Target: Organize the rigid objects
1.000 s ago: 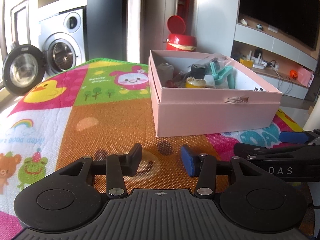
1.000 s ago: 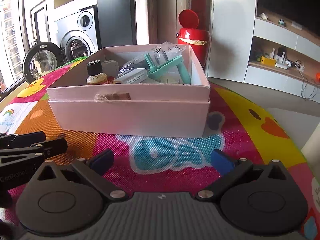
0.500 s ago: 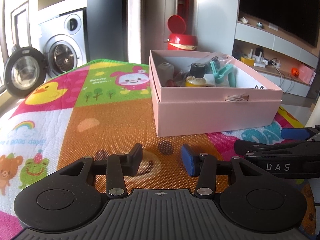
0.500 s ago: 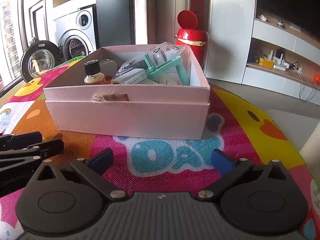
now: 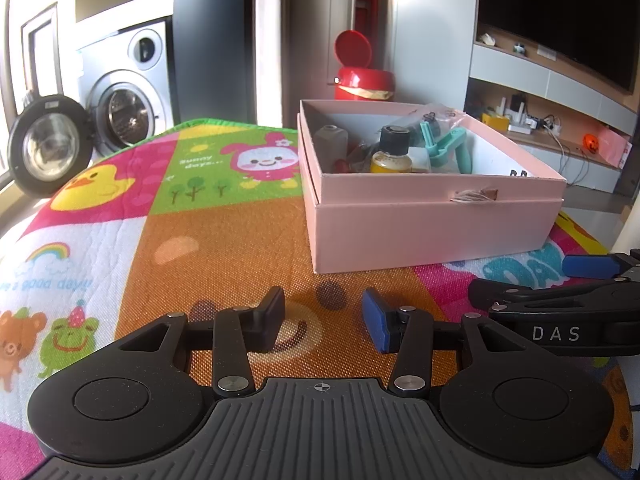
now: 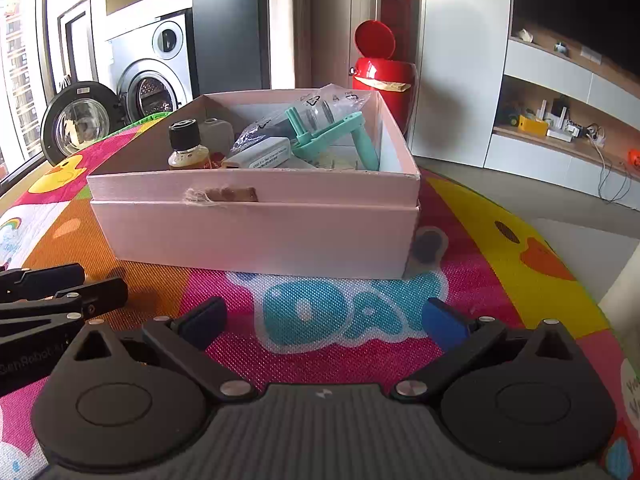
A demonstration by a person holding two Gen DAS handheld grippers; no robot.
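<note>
A pink box [image 5: 432, 220] stands on the colourful play mat [image 5: 224, 248]; it also shows in the right wrist view [image 6: 256, 236]. Inside it are a yellow bottle with a black cap [image 5: 391, 152] [image 6: 187, 148], a grey bottle [image 5: 330, 145], a teal plastic tool [image 5: 448, 148] [image 6: 340, 136], a white adapter [image 6: 256, 158] and a clear bag [image 6: 320, 106]. My left gripper [image 5: 323, 316] is open and empty, low over the mat in front of the box. My right gripper [image 6: 324, 318] is wide open and empty, also in front of the box.
A red bin [image 6: 382, 74] with its lid up stands behind the box. A washing machine with its door open [image 5: 48, 146] is at the far left. Shelves with small items [image 6: 560, 120] line the right wall. The mat's right edge meets the bare floor [image 6: 540, 200].
Both grippers have drifted slightly; the view of the box has shifted a little. Both stay open and empty.
</note>
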